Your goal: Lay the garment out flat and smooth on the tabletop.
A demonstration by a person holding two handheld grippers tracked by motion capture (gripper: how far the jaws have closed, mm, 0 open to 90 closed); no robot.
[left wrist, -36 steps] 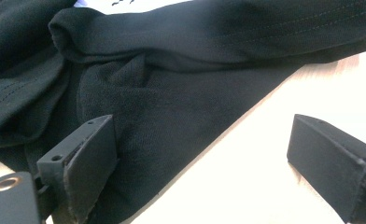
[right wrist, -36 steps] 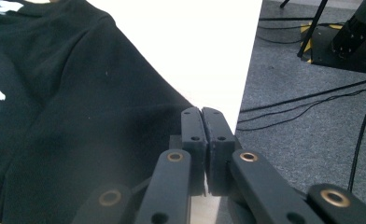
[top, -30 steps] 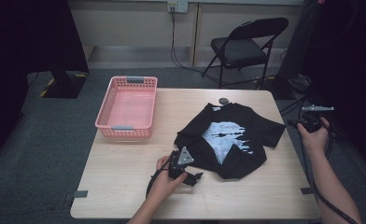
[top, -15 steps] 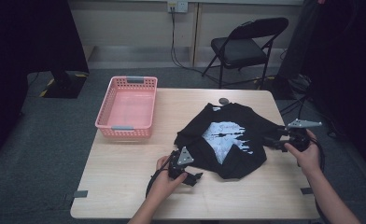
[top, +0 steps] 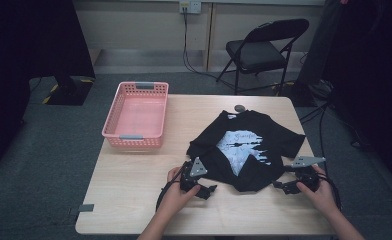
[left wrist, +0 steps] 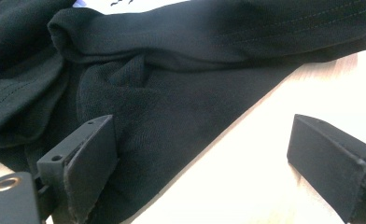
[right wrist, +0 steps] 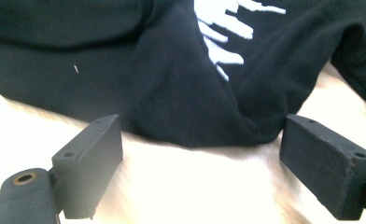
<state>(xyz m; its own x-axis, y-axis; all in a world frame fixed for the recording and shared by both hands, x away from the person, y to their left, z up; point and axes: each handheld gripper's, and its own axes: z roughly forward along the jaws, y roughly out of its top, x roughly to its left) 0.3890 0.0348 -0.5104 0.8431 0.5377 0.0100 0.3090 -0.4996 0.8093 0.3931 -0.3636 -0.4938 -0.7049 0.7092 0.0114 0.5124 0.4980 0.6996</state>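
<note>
Centrally on the pale wooden table (top: 134,200) lies a crumpled black T-shirt (top: 244,150) with a white print, its hem toward the person. At its near left edge the left tool (top: 208,191) sits with jaws spread wide, one over the cloth and one over bare wood, while the right tool (top: 279,186) is likewise released, jaws apart just before the shirt's near right corner. Farther left on the table stands a pink basket (top: 136,136), and a black folding chair (top: 264,50) waits beyond.
</note>
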